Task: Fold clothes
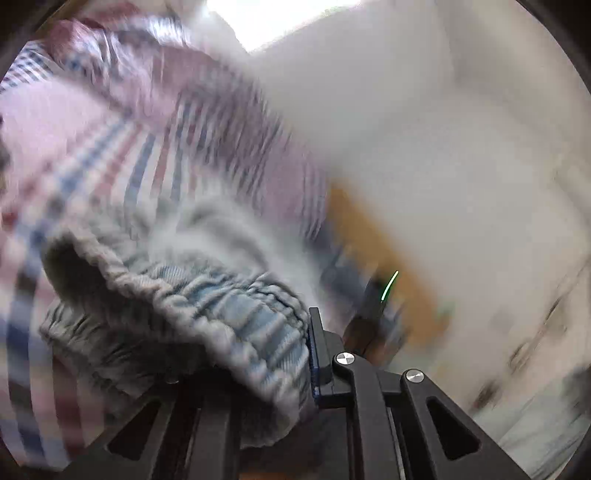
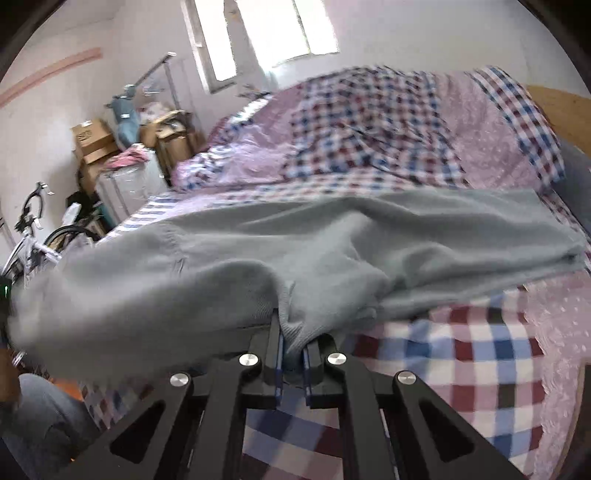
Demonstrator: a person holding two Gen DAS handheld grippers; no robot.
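Observation:
A grey garment [image 2: 332, 240] lies stretched across the checked bedspread [image 2: 480, 350], and one fold of it rises into my right gripper [image 2: 293, 343], whose jaws are shut on that fold. In the blurred left wrist view the same garment's gathered elastic waistband [image 1: 221, 306] bunches over my left gripper [image 1: 299, 347]. The waistband presses against the one visible finger [image 1: 319, 354] and hides the other, so the jaws look shut on it. Behind it spreads the checked bedspread [image 1: 110, 155].
Cardboard boxes [image 2: 92, 140] and a bicycle [image 2: 33, 236] stand at the left beside the bed, under a bright window [image 2: 280, 33]. A person's leg in jeans [image 2: 40, 413] is at the lower left. A wooden bed edge [image 2: 557, 103] shows at the far right.

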